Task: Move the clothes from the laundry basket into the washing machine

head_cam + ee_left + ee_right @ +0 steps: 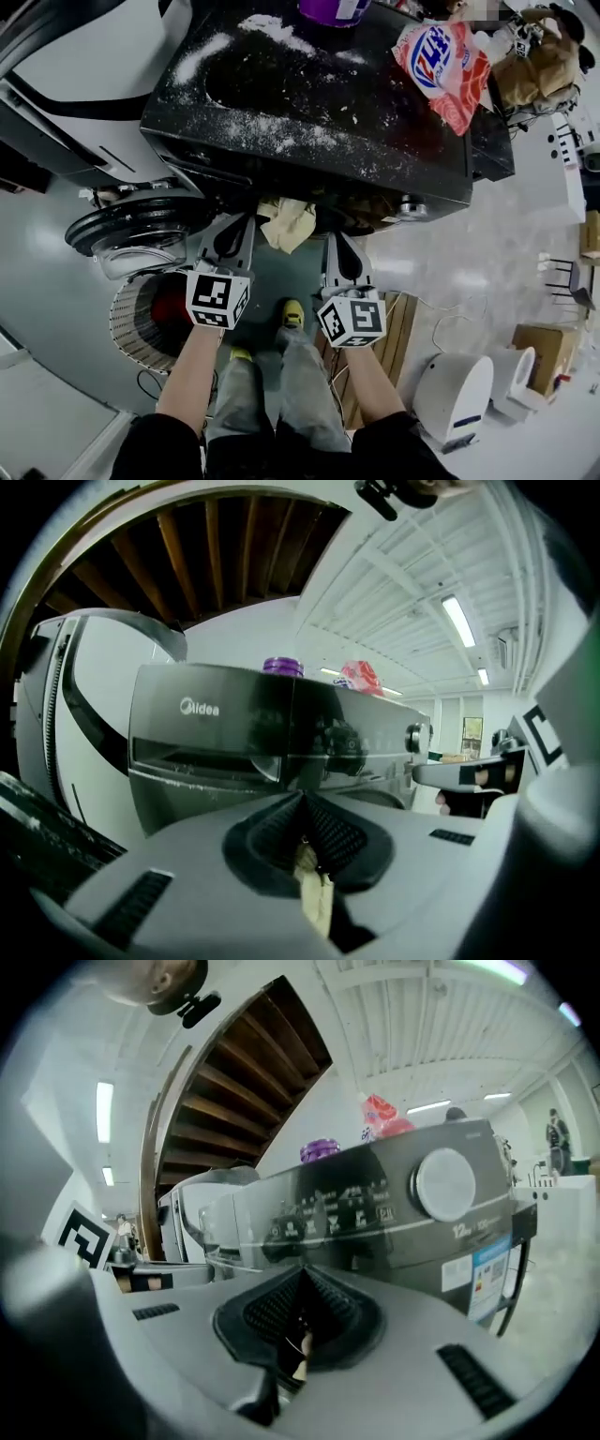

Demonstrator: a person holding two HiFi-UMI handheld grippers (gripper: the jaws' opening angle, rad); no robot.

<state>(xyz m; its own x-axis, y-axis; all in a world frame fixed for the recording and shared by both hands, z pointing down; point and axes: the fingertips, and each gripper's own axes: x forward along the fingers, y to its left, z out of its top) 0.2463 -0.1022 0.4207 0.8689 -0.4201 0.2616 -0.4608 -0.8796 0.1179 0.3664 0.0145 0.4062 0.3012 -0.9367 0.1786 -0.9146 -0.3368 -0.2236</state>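
Workshop-type room with a grey glossy floor. The black washing machine (319, 103) fills the upper middle of the head view, with white powder (272, 127) scattered over its top

- left gripper (246, 221): jaws together, pinching an edge of the cream cloth (289, 223). Its own view shows only a thin strip coming out below the pads
- right gripper (336, 238): jaws together on the same cloth, with an even smaller sliver showing
- the cloth hangs between the two at frame centre, bunched right against the machine's front edge
- open door (141, 234) sits at left centre, just beside the left gripper
- laundry basket (131, 328) is lower left, with a red item (169, 305) inside
- detergent bag (445, 66) and purple bottle (333, 9) are on the machine's top, upper right

Risks, as I judge them:
- both grips are shallow, on edges only, so any tug or snag could pull the cloth out and drop it on the floor
- the head view doesn't show the drum opening, which is under the top's overhang, so the slack could catch on the opening's rim or drape outside it
- the left gripper could clip the door on the way in
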